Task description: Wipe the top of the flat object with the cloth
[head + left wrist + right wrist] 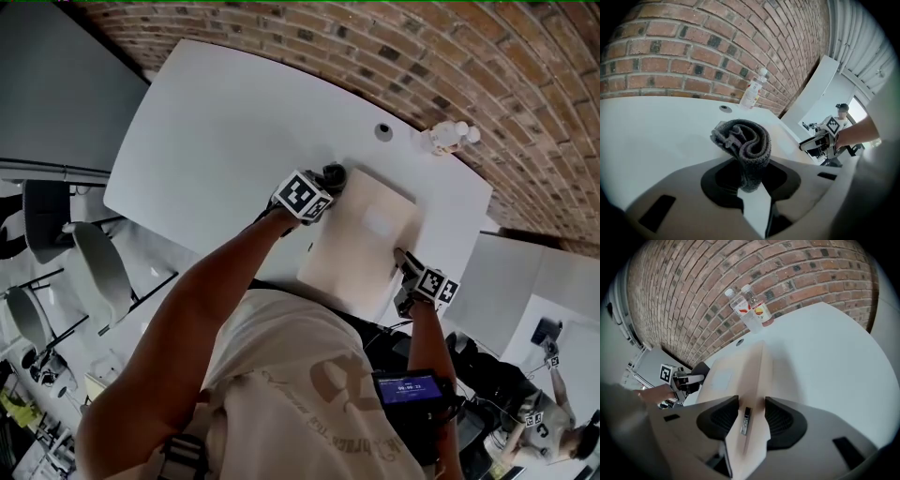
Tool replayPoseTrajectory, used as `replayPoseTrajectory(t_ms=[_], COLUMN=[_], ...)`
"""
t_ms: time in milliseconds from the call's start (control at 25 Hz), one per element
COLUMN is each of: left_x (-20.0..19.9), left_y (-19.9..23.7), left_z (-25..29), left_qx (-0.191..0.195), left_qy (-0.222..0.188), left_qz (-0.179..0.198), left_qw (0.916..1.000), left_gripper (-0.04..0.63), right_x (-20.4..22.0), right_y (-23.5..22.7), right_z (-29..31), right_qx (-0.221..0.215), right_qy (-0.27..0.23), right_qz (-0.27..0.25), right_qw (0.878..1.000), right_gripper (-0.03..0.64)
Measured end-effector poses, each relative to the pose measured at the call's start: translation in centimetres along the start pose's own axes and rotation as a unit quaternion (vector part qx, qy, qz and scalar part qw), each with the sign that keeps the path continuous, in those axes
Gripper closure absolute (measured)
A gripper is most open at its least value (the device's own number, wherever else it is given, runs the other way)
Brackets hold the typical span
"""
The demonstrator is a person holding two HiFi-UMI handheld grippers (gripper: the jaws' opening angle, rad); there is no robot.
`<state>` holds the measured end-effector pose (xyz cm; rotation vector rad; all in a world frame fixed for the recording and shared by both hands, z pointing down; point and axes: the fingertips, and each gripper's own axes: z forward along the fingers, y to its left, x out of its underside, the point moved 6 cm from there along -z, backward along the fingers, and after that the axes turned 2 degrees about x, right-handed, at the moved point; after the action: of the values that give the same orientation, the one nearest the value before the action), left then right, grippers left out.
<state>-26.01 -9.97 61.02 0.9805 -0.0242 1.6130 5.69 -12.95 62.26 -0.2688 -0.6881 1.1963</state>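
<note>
With the left tool [750, 176], pinching a rolled grey cloth [745, 140] tight, right beside the far left corner of the flat cardboard box [356, 244]. With the right tool [751, 413], clamping that box by its near right edge, pads on both faces, steadying it on the white worktop [234, 122]. Looking set for the wipe: lies just right of the cloth and back toward the person, long axis running far to near. Calls, by the look of it, for a sweep with the left side, much the nearer one. Worth keeping clear of the plastic bottles [448, 137] past the far edge.
</note>
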Motion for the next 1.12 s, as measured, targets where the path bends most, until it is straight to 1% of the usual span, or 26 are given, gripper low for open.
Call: replayPoseTrajectory(t_ms=[200,520,880,1120], left_x=[1.8,4.5,8.2,10.7], left_y=[-1.2,-3.1,-5.7,-7.5], left_z=[-0.8,-1.9,-3.6,-4.8], left_qx=[0.008,0.019,0.044,0.052], left_qy=[0.008,0.027,0.049,0.070], left_qz=[0.000,0.017,0.033,0.061], left_qw=[0.9999,0.9993,0.9973,0.9943], left_gripper=[0.491,0.491,0.491,0.491], right_x=[0.1,0.2,0.2,0.4], right_y=[0.0,-0.3,-0.2,-0.1], right_z=[-0.1,-0.1,-0.2,-0.2], right_qx=[-0.001,-0.002,0.005,0.014], right_qy=[-0.009,-0.019,-0.029,-0.035], right_qz=[0.007,0.010,0.015,0.013], right_qw=[1.000,1.000,0.999,0.999], right_gripper=[0.426,0.426,0.427,0.428])
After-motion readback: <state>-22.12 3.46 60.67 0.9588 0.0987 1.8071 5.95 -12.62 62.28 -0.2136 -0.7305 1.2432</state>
